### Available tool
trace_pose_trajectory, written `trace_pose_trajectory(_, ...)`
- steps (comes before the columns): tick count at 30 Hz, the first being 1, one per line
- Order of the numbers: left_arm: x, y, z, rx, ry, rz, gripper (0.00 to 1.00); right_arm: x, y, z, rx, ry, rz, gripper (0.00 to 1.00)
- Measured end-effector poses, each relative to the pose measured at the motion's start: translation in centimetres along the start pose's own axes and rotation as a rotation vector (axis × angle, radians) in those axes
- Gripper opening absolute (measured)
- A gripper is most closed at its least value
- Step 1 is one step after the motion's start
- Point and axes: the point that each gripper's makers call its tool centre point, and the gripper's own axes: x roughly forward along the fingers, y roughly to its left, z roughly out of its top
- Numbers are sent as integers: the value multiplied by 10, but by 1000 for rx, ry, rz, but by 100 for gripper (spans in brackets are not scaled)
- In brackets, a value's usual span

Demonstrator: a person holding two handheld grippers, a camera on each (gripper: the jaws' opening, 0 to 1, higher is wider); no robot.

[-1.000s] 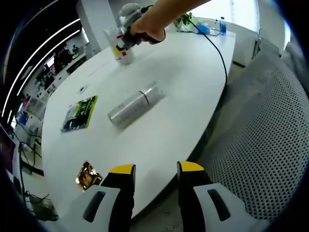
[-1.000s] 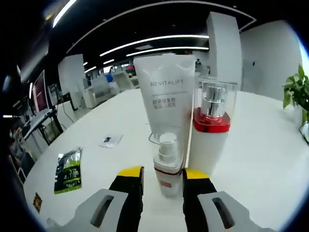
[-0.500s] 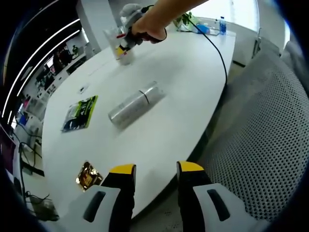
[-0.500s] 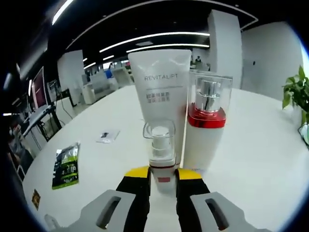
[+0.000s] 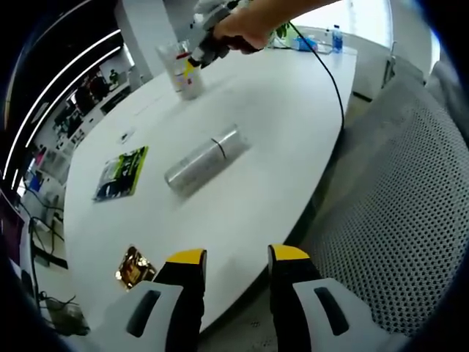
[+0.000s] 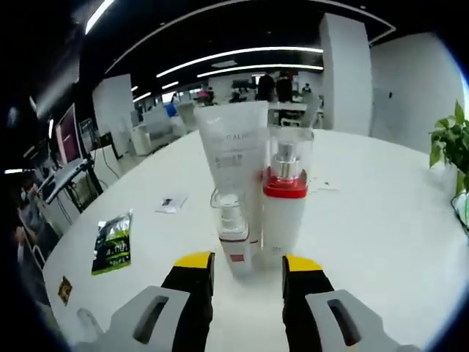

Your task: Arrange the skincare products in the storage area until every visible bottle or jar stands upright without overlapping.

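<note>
An open-plan office with ceiling light strips surrounded the white table [image 5: 278, 110]. The right gripper [image 6: 240, 265] stood with jaws apart, holding nothing. Just ahead stood a small bottle [image 6: 231, 233], touching or nearly touching a taller red-collared pump bottle [image 6: 283, 205], with a white tube [image 6: 233, 150] upright behind. The left gripper [image 5: 234, 255] hung open at the table edge. Beyond it, a silver bottle [image 5: 204, 159] lay on its side, near a green packet [image 5: 121, 171] and a gold packet [image 5: 133, 265].
</note>
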Motion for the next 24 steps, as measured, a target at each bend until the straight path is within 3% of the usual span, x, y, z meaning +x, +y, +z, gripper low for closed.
trace_pose_trajectory(4,0,0,1,3,-4,1,29,-18,-1,39,-185,-59,22,38)
trace_pose_trajectory(5,0,0,1,6,-6,1,29,-19,5,55,-263,-104,51,41)
trace_pose_trajectory(8,-1,0,3,11,-10,3,29,-15,23,77,-381,-147,138,50)
trace_pose_trajectory(9,-1,0,3,12,-11,4,29,-13,27,82,-445,-137,157,47)
trace_pose_trajectory(12,-1,1,3,14,-9,6,29,-5,35,88,-417,-78,215,38)
trace_pose_trajectory(14,-1,1,3,14,-10,9,29,2,33,99,-496,-53,212,39)
trace_pose_trajectory(15,-1,2,3,14,-9,11,29,5,33,102,-491,-44,217,39)
trace_pose_trajectory(20,-2,3,2,9,-6,17,30,19,33,109,-653,103,299,38)
trace_pose_trajectory(22,-2,4,2,11,-8,21,30,22,38,115,-650,104,341,36)
trace_pose_trajectory(24,-2,4,2,8,-8,22,30,26,45,114,-652,124,410,40)
